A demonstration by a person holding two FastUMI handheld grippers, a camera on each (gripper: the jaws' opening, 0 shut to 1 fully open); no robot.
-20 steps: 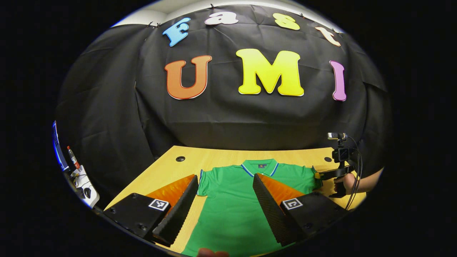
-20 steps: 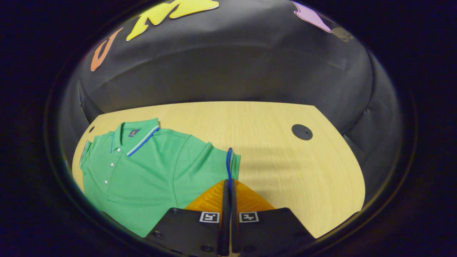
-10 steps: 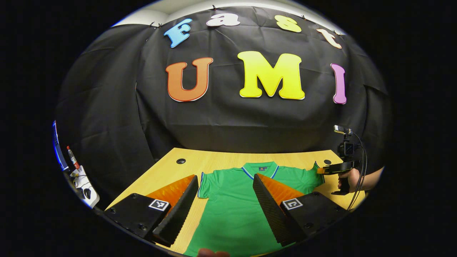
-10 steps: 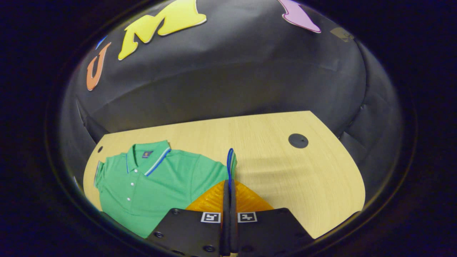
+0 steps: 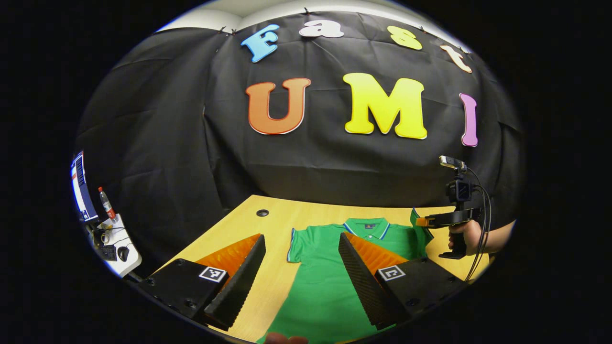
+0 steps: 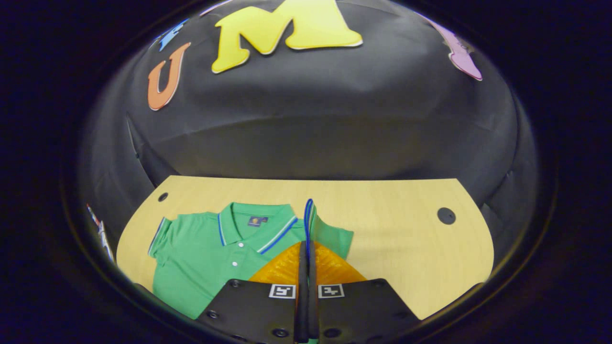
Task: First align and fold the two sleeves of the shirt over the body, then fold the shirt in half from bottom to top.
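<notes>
A: Start close in. What is the right hand-held gripper (image 6: 306, 248) doing?

B: Its fingers are pinched together on the blue-trimmed cuff of the right sleeve (image 6: 330, 234). Over the last second that cuff has come up off the bench (image 6: 406, 258) and swung in toward the collar (image 6: 256, 224); before, it was stretched out sideways.

A: So the first sleeve fold is under way?

B: I'd judge so: lifted and partway across, not yet laid on the body.

A: And the left hand-held gripper (image 5: 301, 260)?

B: Spread wide, holding nothing, hovering above the shirt's lower left part. The left sleeve (image 5: 296, 241) lies flat and untouched.

A: How does the shirt (image 5: 334, 282) lie?

B: Flat on the bench, front up, buttons showing. Its long axis runs from the near edge away toward the black wall (image 5: 334, 162): hem nearest the person, collar pointing to the wall.
</notes>
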